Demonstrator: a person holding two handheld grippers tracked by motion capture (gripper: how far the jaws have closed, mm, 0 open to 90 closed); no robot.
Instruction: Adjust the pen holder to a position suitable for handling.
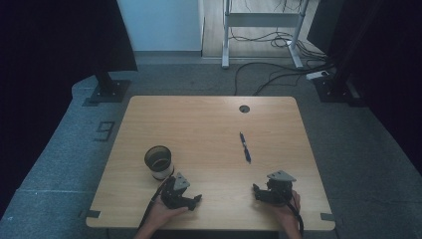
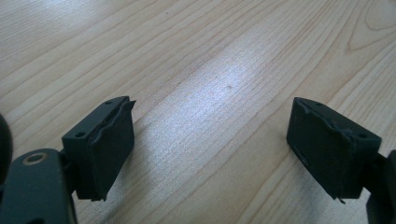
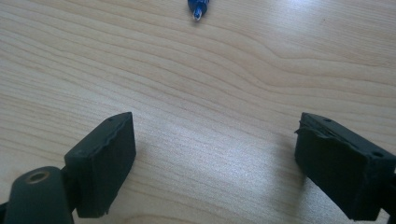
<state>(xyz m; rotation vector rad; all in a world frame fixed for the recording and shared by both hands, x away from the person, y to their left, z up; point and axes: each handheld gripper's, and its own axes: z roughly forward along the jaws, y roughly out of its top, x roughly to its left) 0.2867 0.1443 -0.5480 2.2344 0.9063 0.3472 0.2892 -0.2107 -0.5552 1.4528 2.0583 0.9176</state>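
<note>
On a pale wooden tabletop (image 1: 209, 129), a dark translucent cup with a white base (image 1: 158, 162) stands at the left, just beyond the left claw (image 1: 195, 199), whose jaws stand apart over bare wood with nothing between them. A slim blue pen (image 1: 245, 147) lies near the middle, its length running away from the person, a little ahead of the right claw (image 1: 256, 190), also spread wide and empty. The likely trouble: the pen is thin and round, so jaws closing off-centre could roll or flick it across the smooth wood; a careless left hand could also knock the light cup over. The high view sets cup, pen and both claws in relation. The left gripper view adds close grain and the worn pads (image 2: 112, 149). The right gripper view catches the pen's tip (image 3: 198, 9) at its top edge, ahead of the gap and left of its middle.
</note>
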